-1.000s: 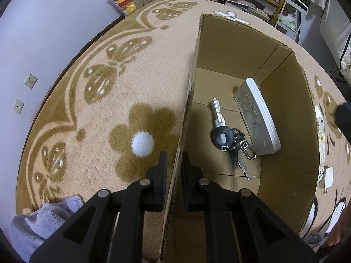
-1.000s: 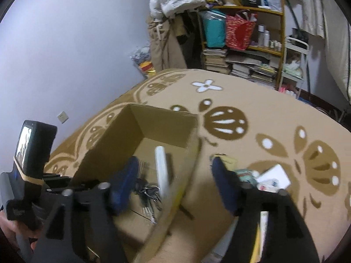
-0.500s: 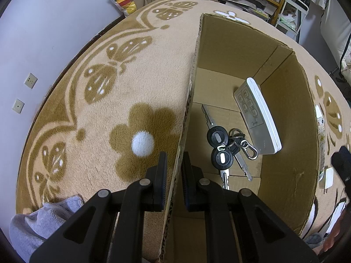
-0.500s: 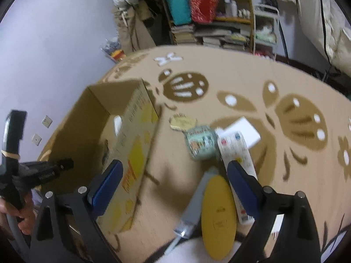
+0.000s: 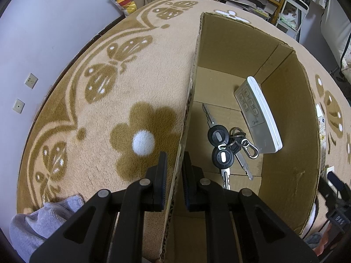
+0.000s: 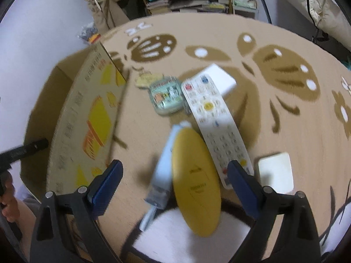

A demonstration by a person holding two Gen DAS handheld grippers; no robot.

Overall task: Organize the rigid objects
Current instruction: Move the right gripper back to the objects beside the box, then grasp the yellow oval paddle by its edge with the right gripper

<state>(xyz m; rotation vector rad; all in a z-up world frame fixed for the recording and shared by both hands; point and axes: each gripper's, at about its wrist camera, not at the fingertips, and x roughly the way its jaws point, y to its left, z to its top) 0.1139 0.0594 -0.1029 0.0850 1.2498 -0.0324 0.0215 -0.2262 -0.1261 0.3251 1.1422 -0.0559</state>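
**Left gripper clamps the box wall; right gripper hangs wide open over loose items on the carpet**

The left wrist view alone looks into the cardboard box (image 5: 285, 114). The left gripper (image 5: 174, 182) is closed to a narrow gap on the box's near wall, 1 finger outside over the carpet (image 5: 131, 83) and 1 inside. On the box floor lie a bunch of keys (image 5: 223, 146) with 2 round black heads and a metal clip, and just beside them a grey-and-white remote (image 5: 256, 114) leaning against the right-hand wall. A grey cloth (image 5: 37, 225) sits at the carpet's near left edge.

The right wrist view, somewhat blurred, shows only the box's printed outer side (image 6: 87, 120), but reveals what lies outside. The right gripper (image 6: 175, 179) is spread wide and holds nothing. Between its fingers, on the carpet, lies a yellow oval case (image 6: 195, 179), touching a pale blue tool (image 6: 163, 171) on its left and a long white remote (image 6: 215, 122) on its right. Farther off sit a small green case (image 6: 166, 96), a white box (image 6: 219, 79) and a white square pad (image 6: 275, 173).
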